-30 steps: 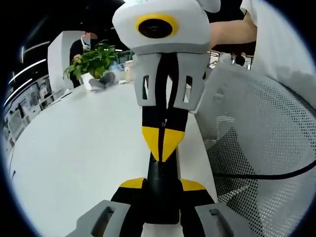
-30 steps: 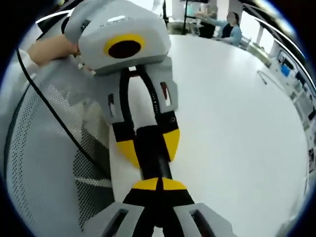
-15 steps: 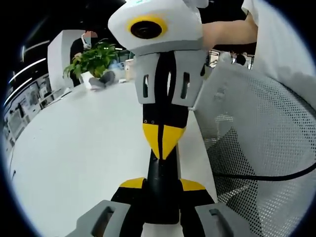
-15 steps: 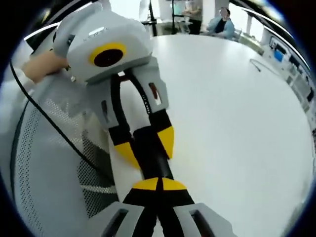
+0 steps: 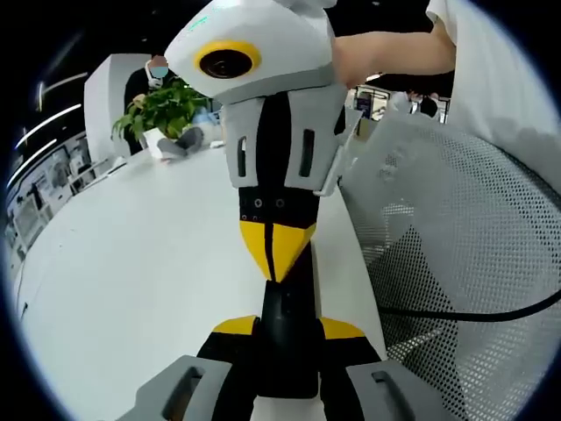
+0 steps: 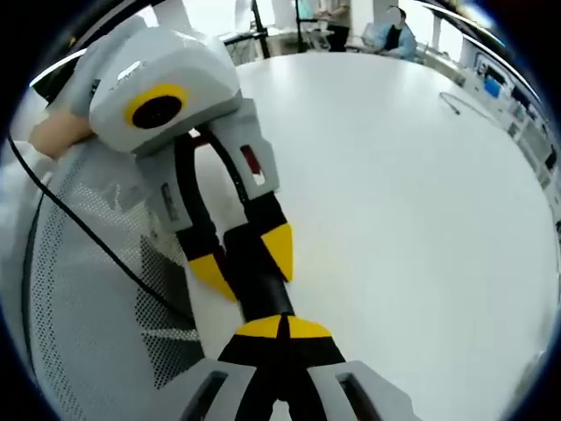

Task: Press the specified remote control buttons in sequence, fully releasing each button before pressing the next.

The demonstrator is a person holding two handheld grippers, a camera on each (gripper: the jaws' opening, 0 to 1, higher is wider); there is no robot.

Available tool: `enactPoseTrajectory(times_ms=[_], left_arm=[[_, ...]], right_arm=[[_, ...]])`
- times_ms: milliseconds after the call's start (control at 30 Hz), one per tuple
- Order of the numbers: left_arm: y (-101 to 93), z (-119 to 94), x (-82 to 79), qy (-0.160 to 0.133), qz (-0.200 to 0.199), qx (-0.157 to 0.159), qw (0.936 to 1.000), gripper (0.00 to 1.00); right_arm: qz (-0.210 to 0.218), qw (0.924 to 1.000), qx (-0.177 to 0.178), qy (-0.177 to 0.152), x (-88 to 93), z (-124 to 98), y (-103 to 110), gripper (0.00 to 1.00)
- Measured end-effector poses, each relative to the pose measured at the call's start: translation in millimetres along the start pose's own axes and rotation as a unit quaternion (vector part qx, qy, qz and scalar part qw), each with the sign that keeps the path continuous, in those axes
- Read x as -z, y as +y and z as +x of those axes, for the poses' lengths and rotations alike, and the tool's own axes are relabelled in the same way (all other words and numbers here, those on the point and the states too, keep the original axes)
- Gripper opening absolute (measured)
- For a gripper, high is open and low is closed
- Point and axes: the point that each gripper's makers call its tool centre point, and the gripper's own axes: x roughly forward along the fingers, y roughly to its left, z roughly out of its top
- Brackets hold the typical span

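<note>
A black remote points forward from the bottom of the left gripper view, with my left gripper shut on its sides, one yellow tip at each side. My right gripper comes down from above, its yellow tips shut together and their point resting on the remote's top face. In the right gripper view my right gripper stands shut at the bottom. Its tips meet the near end of the remote, which the left gripper clamps from the upper left. The buttons are hidden.
A wide white table spreads to the left, with a potted plant at its far end. A white mesh chair back with a black cable stands close on the right. A person's arm holds the right gripper. People sit far across the table.
The right gripper's body has leaned to the left in the left gripper view, its tips still on the remote. The left gripper holds the remote as before.
</note>
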Motion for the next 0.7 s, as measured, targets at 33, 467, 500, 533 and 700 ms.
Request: enactPoseTrajectory(times_ms=[33,467,500,533,700], left_arm=[[0.1,0.1,0.0,0.0,0.001,0.0,1.0,0.24],[0.8,0.6,-0.4,0.0,0.0,0.0,1.0,0.24],[0.8,0.6,-0.4,0.0,0.0,0.0,1.0,0.24],[0.8,0.7,-0.3,0.0,0.0,0.0,1.0,0.24],[0.7,0.7,-0.4,-0.001,0.0,0.0,1.0,0.24]], right_arm=[[-0.001,1.0,-0.002,0.003,-0.1,0.2,0.1,0.0],[0.027,0.9987,-0.011,0.04,0.4,1.5,-3.2,0.0],[0.032,0.9985,-0.011,0.043,0.2,1.7,-3.5,0.0],[0.032,0.9985,-0.01,0.044,-0.1,2.0,-3.5,0.0],[0.036,0.9979,-0.008,0.052,-0.4,3.0,-4.3,0.0]])
